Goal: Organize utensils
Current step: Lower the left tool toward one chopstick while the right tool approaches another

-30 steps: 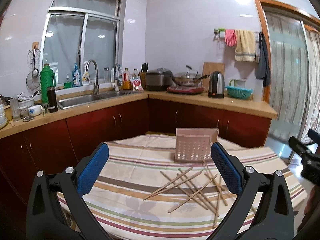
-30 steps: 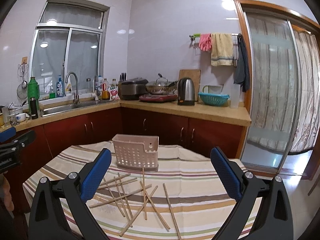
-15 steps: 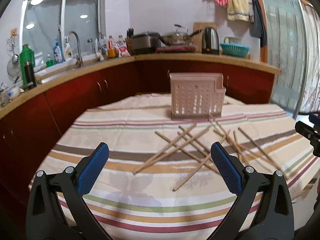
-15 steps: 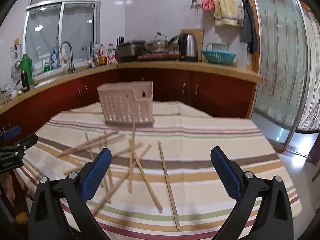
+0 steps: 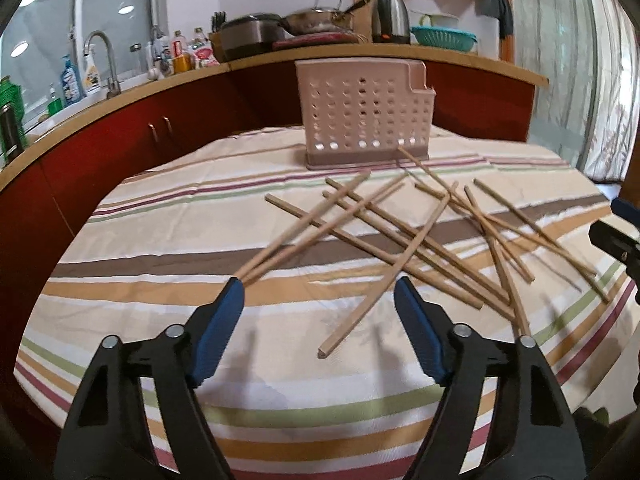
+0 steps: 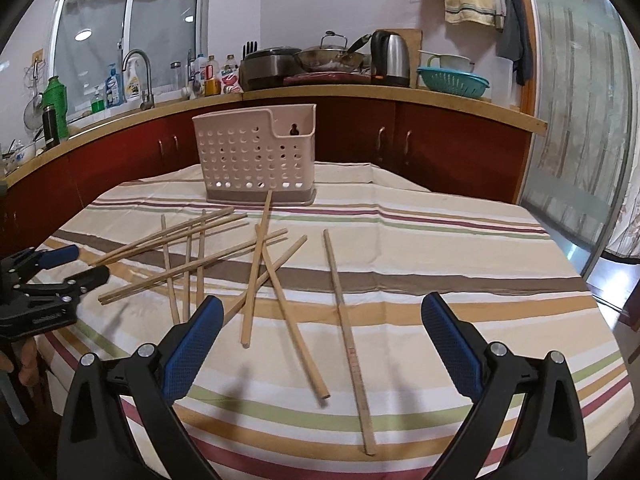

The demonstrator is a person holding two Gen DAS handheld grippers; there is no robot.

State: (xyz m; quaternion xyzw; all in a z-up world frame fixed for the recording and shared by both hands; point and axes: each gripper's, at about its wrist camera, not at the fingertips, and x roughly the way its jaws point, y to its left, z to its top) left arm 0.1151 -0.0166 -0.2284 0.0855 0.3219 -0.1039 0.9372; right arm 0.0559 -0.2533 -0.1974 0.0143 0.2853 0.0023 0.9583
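Chopsticks thin, light, stiff, crossed at 12 o'clock; pinch loose end. Left gripper, right gripper spread, empty.

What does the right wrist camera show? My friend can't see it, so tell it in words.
Wooden chopsticks lie scattered and crossed on a striped tablecloth, with the open right gripper just above them. Behind them stands an empty-looking pink holder with holes, and the left gripper shows at the left edge.
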